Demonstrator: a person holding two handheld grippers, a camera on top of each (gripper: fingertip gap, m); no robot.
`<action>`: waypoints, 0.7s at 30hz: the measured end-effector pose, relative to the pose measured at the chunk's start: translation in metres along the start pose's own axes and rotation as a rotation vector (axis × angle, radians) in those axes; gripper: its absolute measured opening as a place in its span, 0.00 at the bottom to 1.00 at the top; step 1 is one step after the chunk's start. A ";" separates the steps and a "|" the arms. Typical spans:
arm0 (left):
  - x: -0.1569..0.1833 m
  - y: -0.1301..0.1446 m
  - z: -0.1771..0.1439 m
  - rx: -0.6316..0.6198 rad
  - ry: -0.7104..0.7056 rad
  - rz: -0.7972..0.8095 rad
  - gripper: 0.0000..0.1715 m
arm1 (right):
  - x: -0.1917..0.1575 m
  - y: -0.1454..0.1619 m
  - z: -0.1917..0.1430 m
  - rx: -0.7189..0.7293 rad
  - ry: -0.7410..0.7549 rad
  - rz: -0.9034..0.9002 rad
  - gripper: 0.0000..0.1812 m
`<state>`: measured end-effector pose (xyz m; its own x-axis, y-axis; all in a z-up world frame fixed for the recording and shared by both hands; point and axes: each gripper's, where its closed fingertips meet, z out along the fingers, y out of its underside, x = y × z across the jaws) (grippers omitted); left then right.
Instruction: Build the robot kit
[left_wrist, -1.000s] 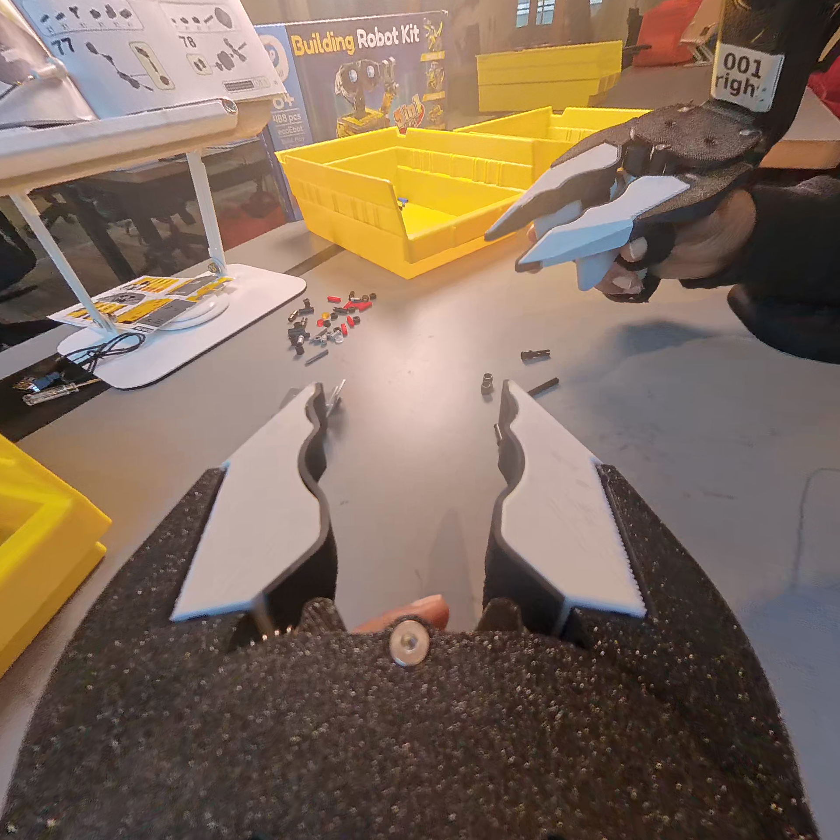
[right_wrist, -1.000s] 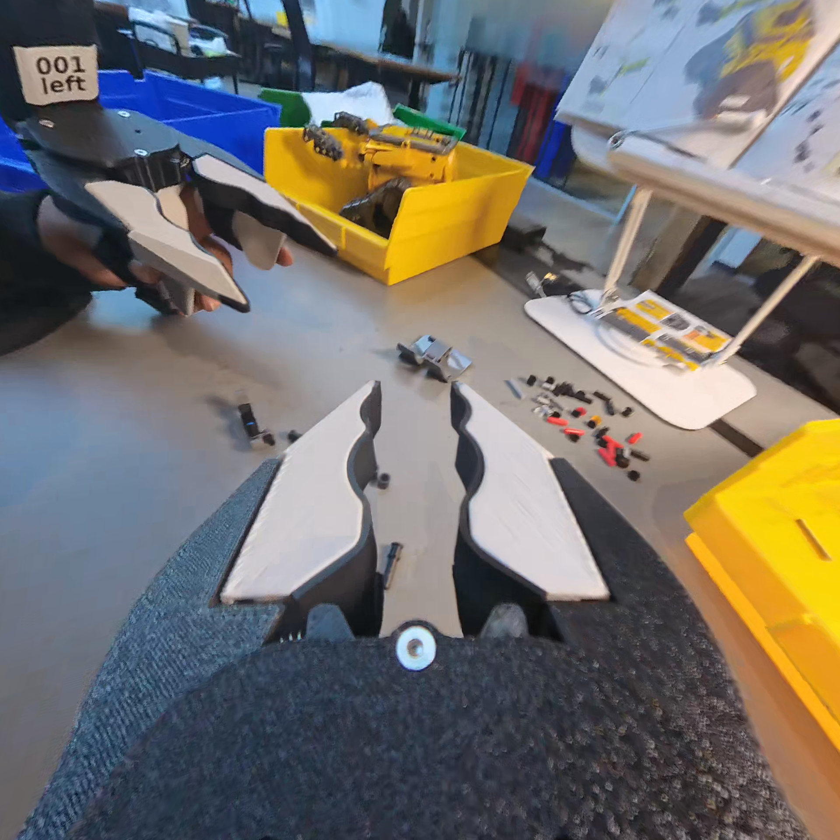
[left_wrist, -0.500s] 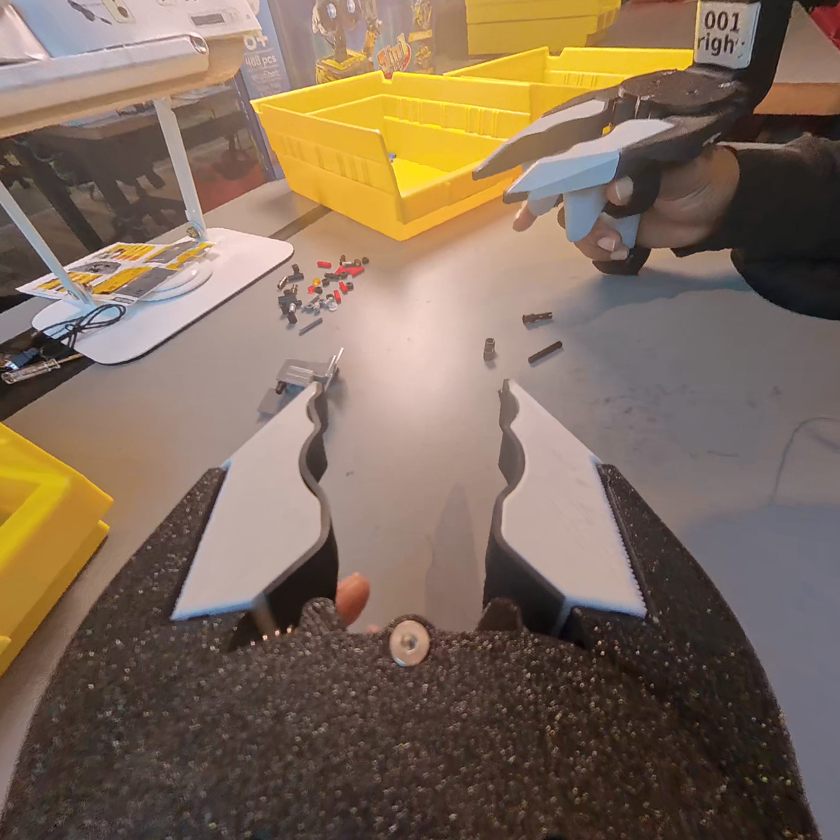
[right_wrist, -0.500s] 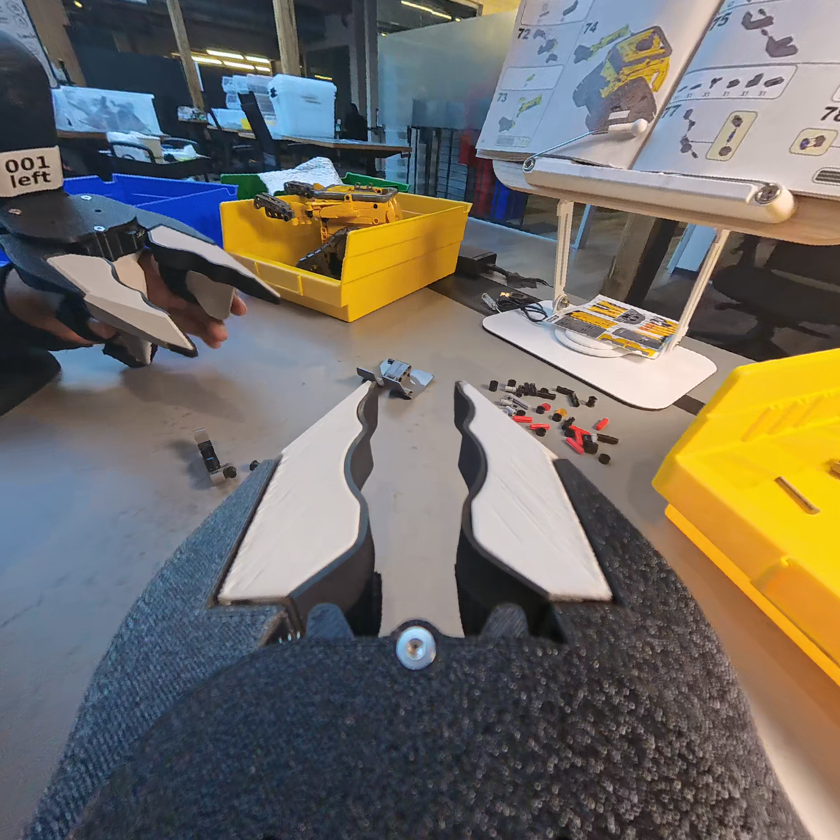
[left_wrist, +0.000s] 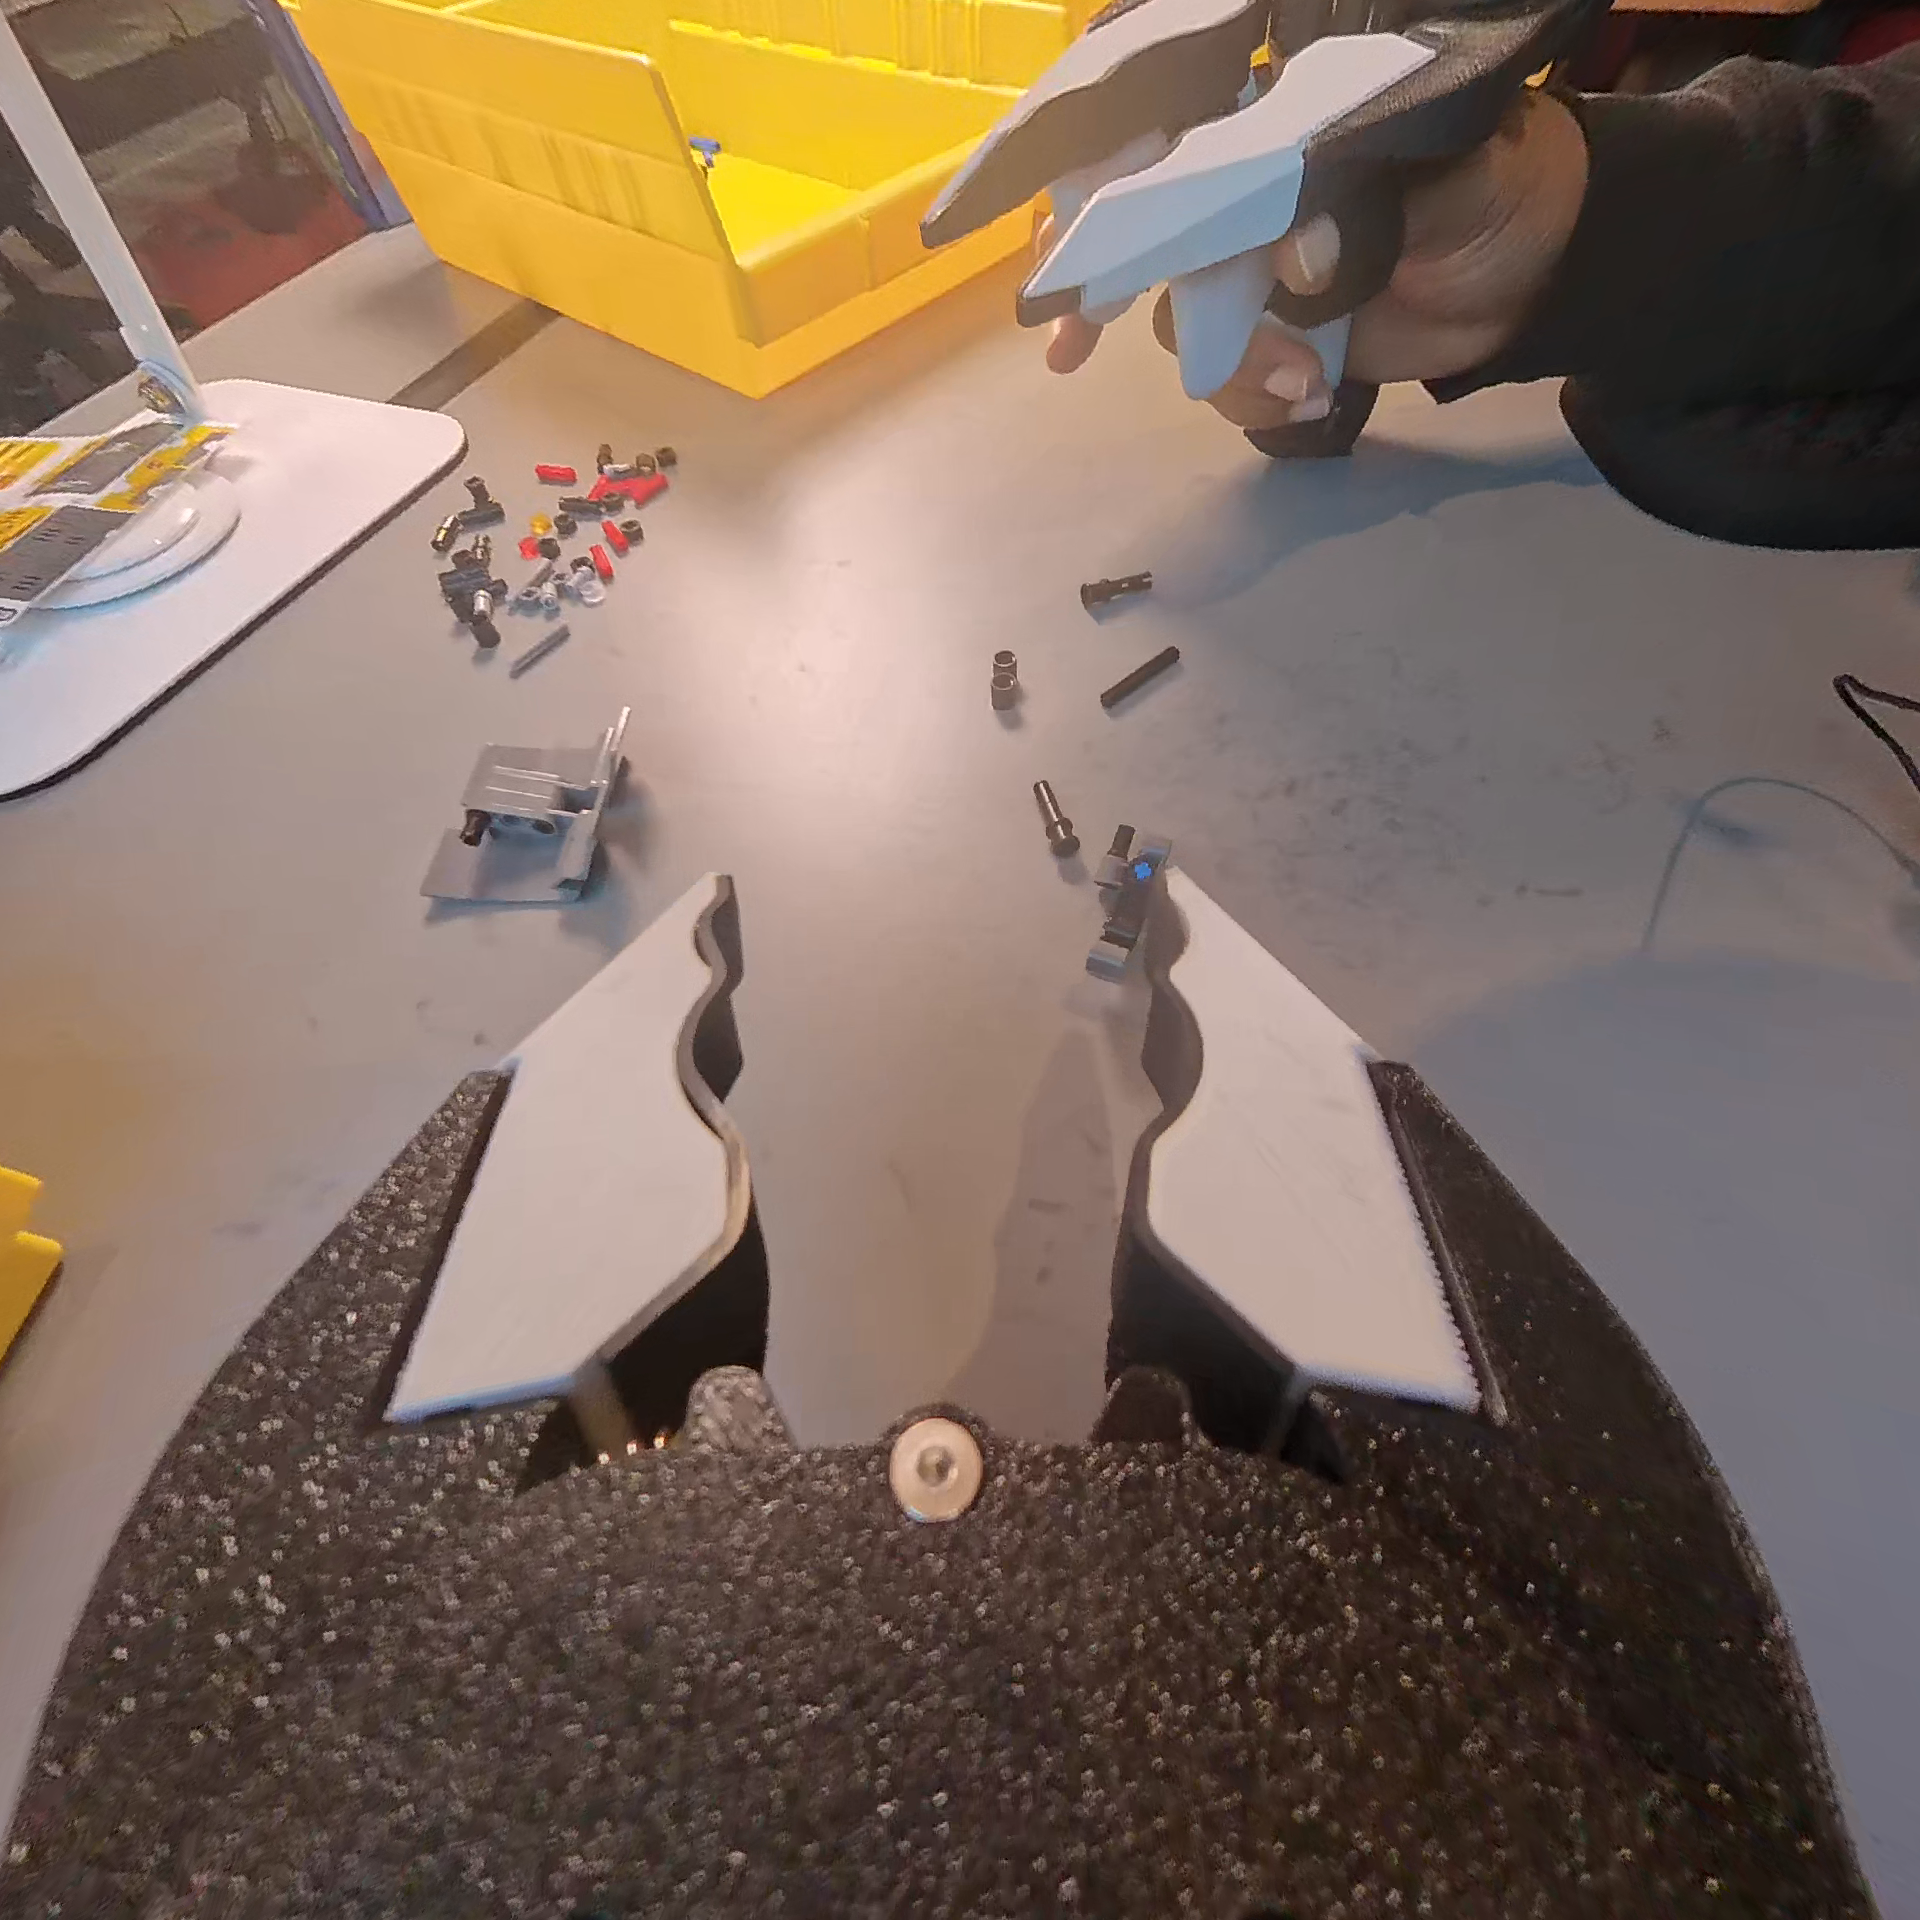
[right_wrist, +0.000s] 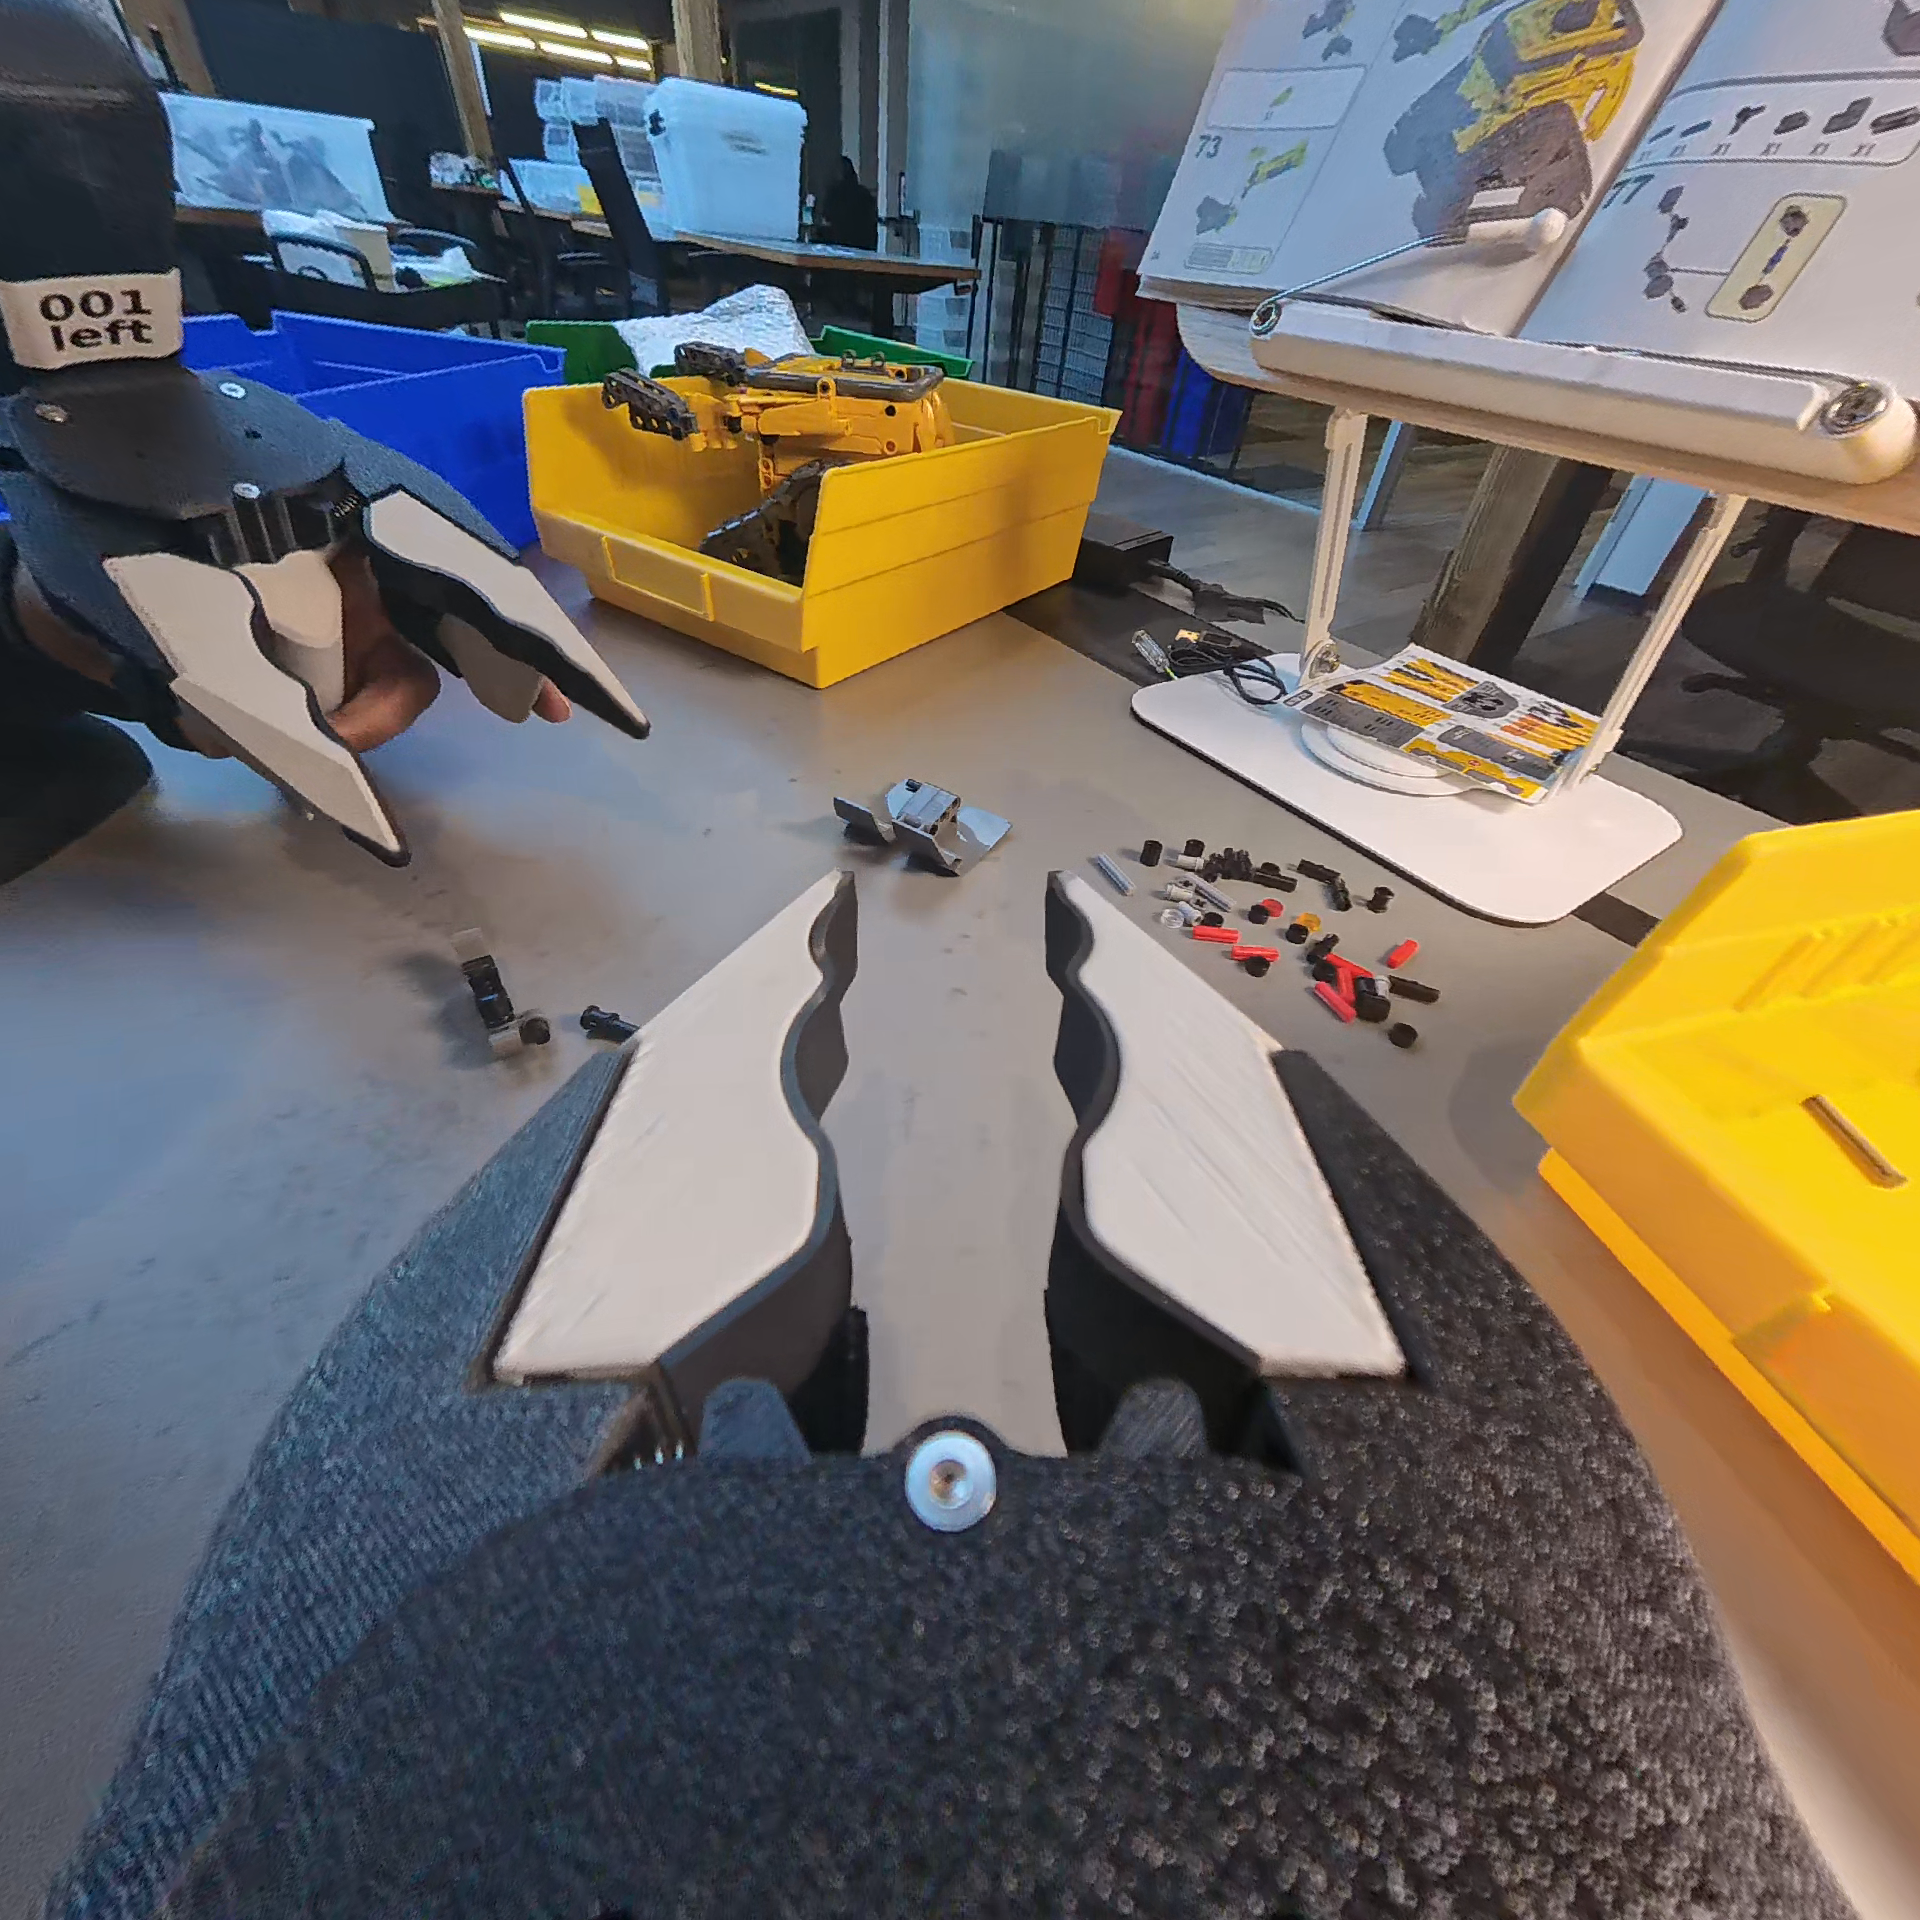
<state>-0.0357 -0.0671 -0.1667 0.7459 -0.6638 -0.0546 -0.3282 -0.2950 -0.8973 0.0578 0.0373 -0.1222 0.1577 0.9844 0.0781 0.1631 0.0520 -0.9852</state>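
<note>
Grippers: two, left gripper (left_wrist: 940, 894), right gripper (right_wrist: 951, 894).
Yellow bins: three; two (left_wrist: 623, 156) (left_wrist: 21, 1247) in left view, one holding yellow model (right_wrist: 831, 561) in right view.
Blue bin (right_wrist: 395, 384): one.
Grey assembly (left_wrist: 535, 821): one.
Book stand (right_wrist: 1455, 821): one.
Small parts pile (left_wrist: 551, 540): too many to count.
Loose black pieces near left gripper: about five.

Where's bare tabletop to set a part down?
Free: grey table between the grey folded bracket piece and the loose black pins; also right of those pins. Crowded: the scatter of small red and black pieces beside the white stand base.
</note>
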 end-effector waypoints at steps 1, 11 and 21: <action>0.001 0.000 0.001 -0.004 0.002 0.004 0.45 | 0.000 0.000 0.000 -0.002 -0.001 -0.002 0.20; 0.002 0.003 0.003 -0.026 -0.010 0.028 0.43 | -0.005 0.003 0.002 -0.018 -0.006 -0.030 0.19; -0.016 0.014 0.003 -0.090 -0.107 -0.010 0.34 | -0.001 0.008 0.003 -0.051 0.011 -0.019 0.18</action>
<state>-0.0501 -0.0585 -0.1802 0.8054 -0.5847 -0.0971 -0.3678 -0.3646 -0.8554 0.0558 0.0372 -0.1304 0.1652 0.9813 0.0988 0.2151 0.0619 -0.9746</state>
